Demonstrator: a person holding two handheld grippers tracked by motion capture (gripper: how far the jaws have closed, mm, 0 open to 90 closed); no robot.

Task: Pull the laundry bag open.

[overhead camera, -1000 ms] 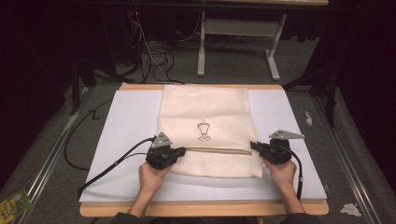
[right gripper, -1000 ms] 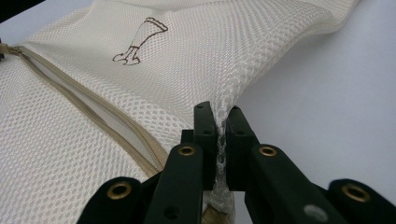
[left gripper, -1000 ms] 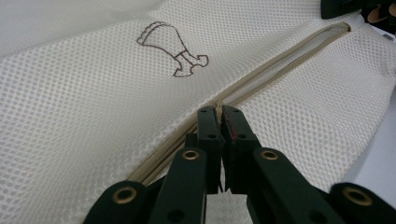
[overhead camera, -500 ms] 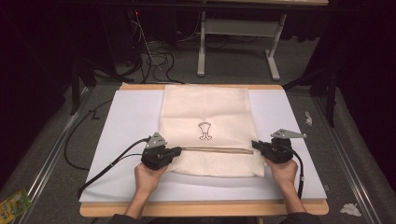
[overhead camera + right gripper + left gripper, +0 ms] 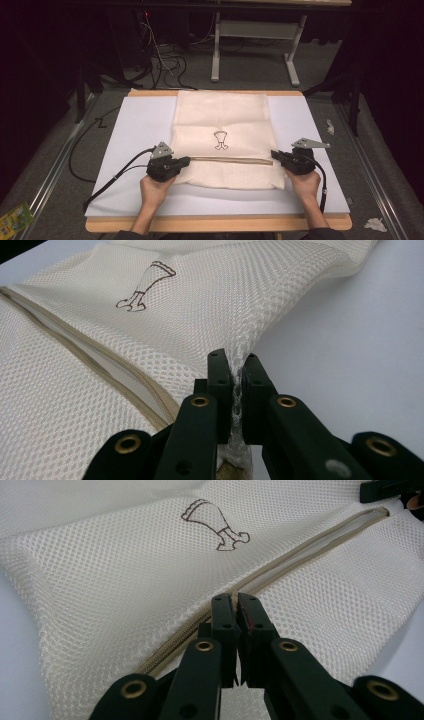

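A cream mesh laundry bag (image 5: 222, 137) lies flat on the white mat (image 5: 135, 130) that covers the wooden worktop (image 5: 215, 224), its long axis running away from the person and its near end towards the hands; a small brown drawing (image 5: 220, 140) sits near the bag's middle, and a tan zipper (image 5: 230, 159) crosses the bag from side to side just below it. The left tongs (image 5: 186, 161) rest at the bag's left edge, right at the zipper's end; in the left gripper view the left tongs (image 5: 234, 602) stand pressed together over the zipper line, with something dark red between the tips, though what they pinch I cannot tell. The right tongs (image 5: 275, 154) sit at the bag's right edge at the zipper's other end; in the right gripper view the right tongs (image 5: 236, 365) are clamped on a gathered fold of the mesh, which rises puckered between the jaws. A hand (image 5: 154, 190) grips the left tool and another hand (image 5: 305, 184) the right one; a black cable (image 5: 115, 175) trails off to the left across the mat.
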